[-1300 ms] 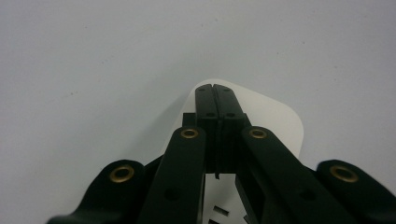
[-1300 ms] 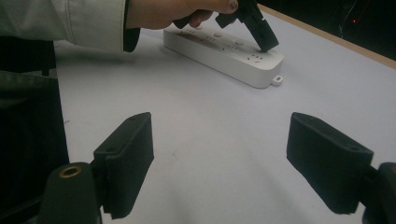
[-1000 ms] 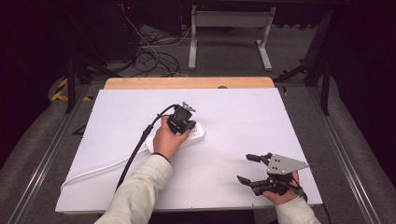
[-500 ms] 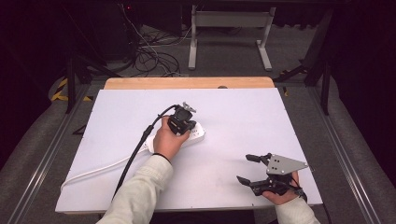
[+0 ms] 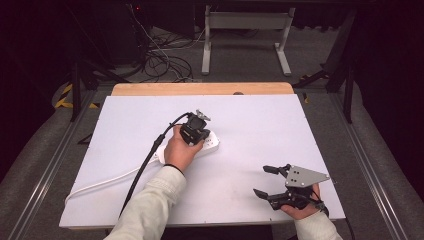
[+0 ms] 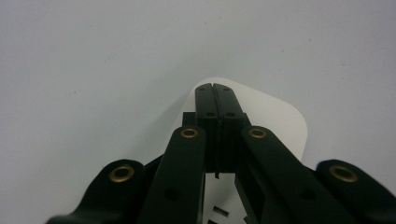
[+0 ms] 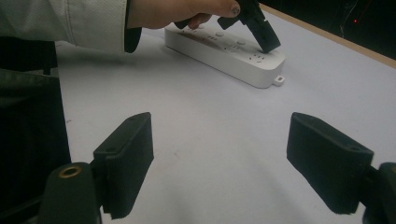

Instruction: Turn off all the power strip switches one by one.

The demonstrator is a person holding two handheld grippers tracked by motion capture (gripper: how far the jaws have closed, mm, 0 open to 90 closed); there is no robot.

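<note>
A long white plastic power strip (image 5: 209,142) lay near the middle of the white tabletop (image 5: 250,120), its white cord trailing off toward the left edge. The left gripper (image 5: 200,131) was held over the strip's far end with its fingers (image 6: 215,100) pressed together, nothing between them, and the tips angled down onto the strip's top face, just by the last socket group as seen in the right gripper view. The step in hand was judged to be a press on a switch or button of the strip, though the exact contact point could not be made out. Such a press would be best made straight down, with the closed tips kept square so the light strip was not skidded sideways. The right gripper (image 5: 274,181) was rested well apart at the near right corner, its fingers (image 7: 125,156) spread wide and empty.
</note>
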